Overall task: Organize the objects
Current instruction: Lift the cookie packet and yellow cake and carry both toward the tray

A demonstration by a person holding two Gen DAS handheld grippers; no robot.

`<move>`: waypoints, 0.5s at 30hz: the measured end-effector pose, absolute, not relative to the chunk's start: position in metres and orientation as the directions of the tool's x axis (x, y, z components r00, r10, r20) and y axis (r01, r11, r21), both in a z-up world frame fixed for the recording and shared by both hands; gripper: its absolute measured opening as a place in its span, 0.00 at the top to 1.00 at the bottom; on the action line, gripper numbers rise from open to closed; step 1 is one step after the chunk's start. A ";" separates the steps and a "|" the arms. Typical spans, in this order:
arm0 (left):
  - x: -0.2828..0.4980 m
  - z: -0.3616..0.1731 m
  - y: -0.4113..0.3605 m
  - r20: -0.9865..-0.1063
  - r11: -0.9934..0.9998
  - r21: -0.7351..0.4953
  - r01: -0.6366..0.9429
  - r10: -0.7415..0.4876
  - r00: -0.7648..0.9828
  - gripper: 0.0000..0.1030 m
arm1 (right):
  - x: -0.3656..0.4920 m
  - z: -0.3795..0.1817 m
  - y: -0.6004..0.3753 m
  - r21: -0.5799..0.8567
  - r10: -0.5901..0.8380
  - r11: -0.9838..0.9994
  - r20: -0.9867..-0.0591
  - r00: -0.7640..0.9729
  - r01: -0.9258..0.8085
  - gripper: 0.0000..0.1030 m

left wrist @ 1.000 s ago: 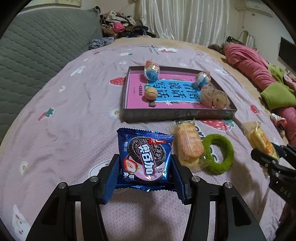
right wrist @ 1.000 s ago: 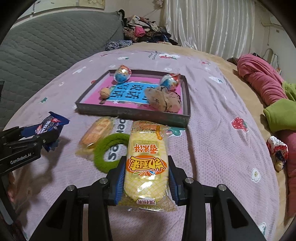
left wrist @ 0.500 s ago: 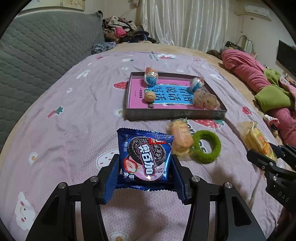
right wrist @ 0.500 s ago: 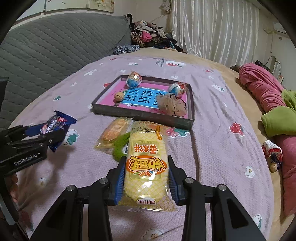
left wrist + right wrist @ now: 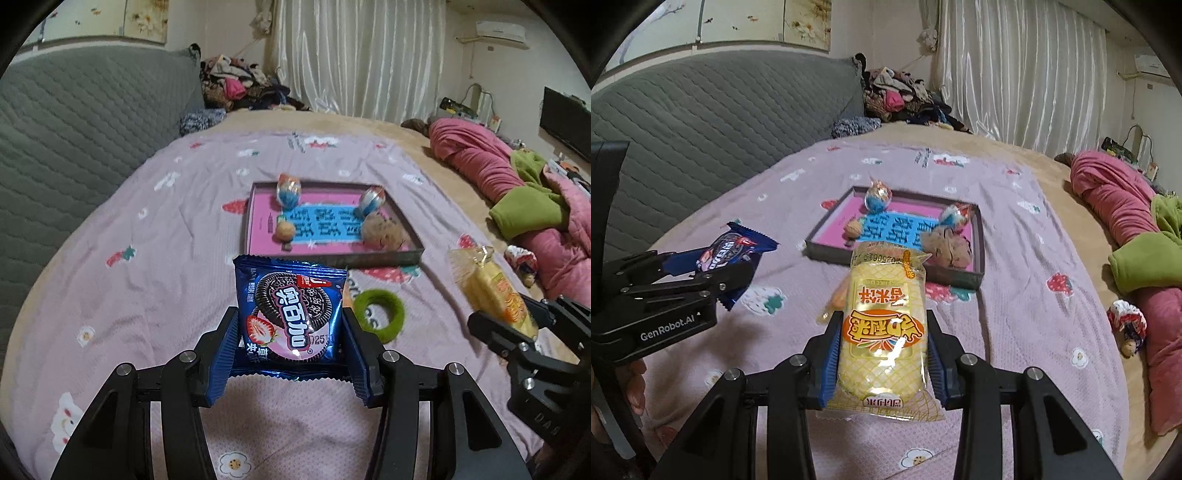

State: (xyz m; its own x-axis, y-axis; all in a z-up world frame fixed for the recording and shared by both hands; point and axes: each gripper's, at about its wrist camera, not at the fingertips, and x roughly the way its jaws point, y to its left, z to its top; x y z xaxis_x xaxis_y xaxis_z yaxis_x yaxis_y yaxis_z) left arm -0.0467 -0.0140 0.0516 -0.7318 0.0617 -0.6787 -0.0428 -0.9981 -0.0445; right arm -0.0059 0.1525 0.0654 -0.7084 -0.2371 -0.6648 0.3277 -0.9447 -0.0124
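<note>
While each gripper clamps a snack, tray (image 5: 384, 259) holds wrapped eggs (image 5: 288, 189) (two).

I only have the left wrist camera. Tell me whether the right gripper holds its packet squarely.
Observer: Yes. The right gripper has a finger pressed on each side of the yellow packet, at its lower half.
Operator: Report what my cookie pack hides.
Observer: An orange snack packet lies on the bedspread, on the near side of the tray.
Operator: Describe my grip from outside.
Observer: The left gripper holds the cookie pack clear of the bed, its top sticking out past the fingertips.
</note>
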 end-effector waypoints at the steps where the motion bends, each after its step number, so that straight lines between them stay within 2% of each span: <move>1: -0.046 0.056 -0.013 -0.673 -0.998 -0.041 -0.046 0.062 -0.737 0.47 | -0.005 0.069 0.152 -0.015 -0.238 -0.944 -0.659 -0.714 0.328 0.60; 15: -0.078 0.117 -0.004 -0.610 -0.998 -0.021 -0.063 0.062 -0.790 0.47 | -0.034 0.130 0.150 -0.025 -0.242 -0.950 -0.574 -0.782 0.312 0.60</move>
